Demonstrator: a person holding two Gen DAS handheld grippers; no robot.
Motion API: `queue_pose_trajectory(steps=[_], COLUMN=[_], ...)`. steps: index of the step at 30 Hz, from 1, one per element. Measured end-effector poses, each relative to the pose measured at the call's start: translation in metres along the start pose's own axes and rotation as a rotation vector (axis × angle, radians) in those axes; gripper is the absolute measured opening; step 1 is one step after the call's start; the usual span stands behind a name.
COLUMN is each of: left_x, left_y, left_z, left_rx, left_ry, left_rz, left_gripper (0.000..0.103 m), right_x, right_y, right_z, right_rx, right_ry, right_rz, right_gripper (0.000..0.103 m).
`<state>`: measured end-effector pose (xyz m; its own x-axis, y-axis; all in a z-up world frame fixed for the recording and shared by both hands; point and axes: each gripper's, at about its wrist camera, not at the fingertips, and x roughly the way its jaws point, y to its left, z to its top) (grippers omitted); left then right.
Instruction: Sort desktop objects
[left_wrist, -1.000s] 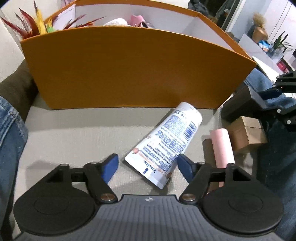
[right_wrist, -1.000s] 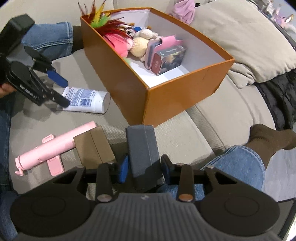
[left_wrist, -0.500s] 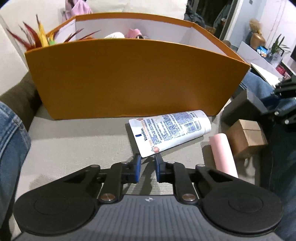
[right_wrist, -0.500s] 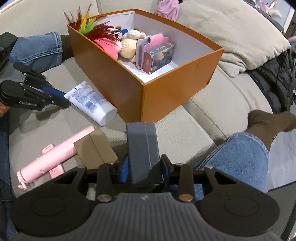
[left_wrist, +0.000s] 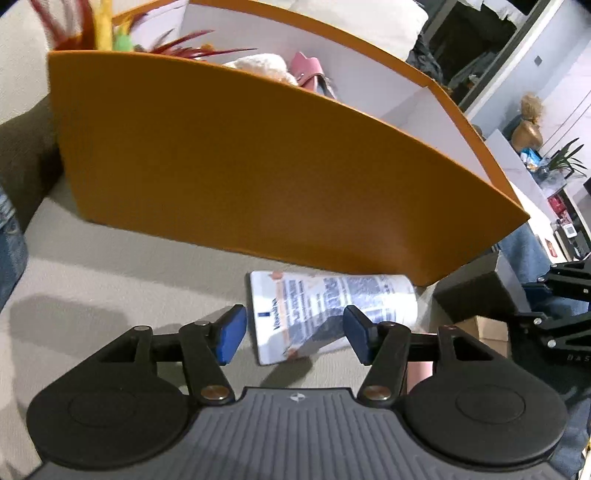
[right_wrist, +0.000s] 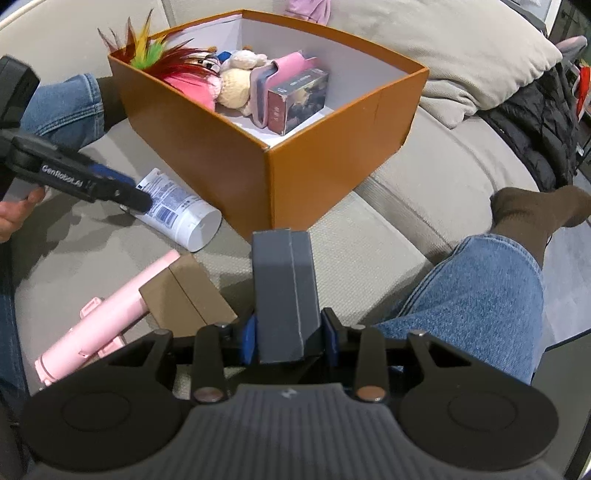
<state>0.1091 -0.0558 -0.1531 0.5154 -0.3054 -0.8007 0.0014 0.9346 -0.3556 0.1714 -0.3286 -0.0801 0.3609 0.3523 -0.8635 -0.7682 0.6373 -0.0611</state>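
Observation:
A white Vaseline tube (left_wrist: 325, 314) lies on the grey couch by the orange box (left_wrist: 236, 162). My left gripper (left_wrist: 293, 338) is open, its blue pads on either side of the tube's flat end. The tube also shows in the right wrist view (right_wrist: 177, 218) with the left gripper (right_wrist: 122, 194) over it. My right gripper (right_wrist: 290, 338) is shut on a dark grey box (right_wrist: 284, 288), held above the couch in front of the orange box (right_wrist: 332, 155). The grey box shows at the right of the left wrist view (left_wrist: 476, 291).
A pink selfie stick (right_wrist: 107, 314) and a brown box (right_wrist: 184, 295) lie on the couch left of my right gripper. The orange box holds feathers (right_wrist: 147, 48), plush toys (right_wrist: 232, 81), a pink case and a dark card box (right_wrist: 295, 99). Legs in jeans (right_wrist: 476, 299) flank the couch.
My left gripper was shut half a second ago and has opened around the tube's flat end. The tube has turned closer to the orange box. My right gripper still holds the grey box.

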Motion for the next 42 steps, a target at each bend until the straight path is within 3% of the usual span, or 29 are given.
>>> queue_pose_trajectory(steps=[1, 3, 5, 10, 14, 21, 25, 34, 42], left_x=[-0.001, -0.001, 0.0, 0.003, 0.003, -0.018, -0.027, -0.005, -0.049], left_y=[-0.004, -0.003, -0.005, -0.015, -0.018, -0.014, -0.018, -0.05, -0.049], left_z=[-0.001, 0.001, 0.002, 0.0, 0.004, 0.01, 0.014, 0.014, 0.018], left_rx=[-0.006, -0.012, -0.022, -0.024, -0.045, -0.108, -0.11, 0.037, 0.07], left_ry=[-0.002, -0.003, 0.003, 0.01, -0.014, -0.078, -0.094, -0.066, -0.157], left_rz=[-0.004, -0.008, -0.029, -0.086, -0.083, -0.199, -0.305, -0.187, -0.199], left_gripper=[0.056, 0.035, 0.029, 0.028, 0.028, 0.028, 0.028, 0.014, 0.009], right_x=[0.0, -0.002, -0.002, 0.002, 0.004, 0.005, 0.007, 0.005, -0.027], right_y=[0.0, -0.002, -0.003, 0.005, 0.002, -0.002, -0.003, -0.008, -0.013], right_z=[0.0, -0.001, 0.0, 0.003, 0.003, 0.001, 0.002, 0.0, 0.002], right_rx=[-0.004, -0.01, -0.022, -0.088, -0.08, -0.036, -0.022, 0.031, 0.089], right_ry=[-0.008, -0.022, -0.027, -0.028, -0.024, -0.023, -0.02, -0.029, -0.108], right_rz=[0.0, 0.021, 0.053, 0.056, 0.057, 0.067, 0.064, 0.065, -0.018], right_gripper=[0.038, 0.037, 0.037, 0.037, 0.036, 0.036, 0.036, 0.036, 0.036])
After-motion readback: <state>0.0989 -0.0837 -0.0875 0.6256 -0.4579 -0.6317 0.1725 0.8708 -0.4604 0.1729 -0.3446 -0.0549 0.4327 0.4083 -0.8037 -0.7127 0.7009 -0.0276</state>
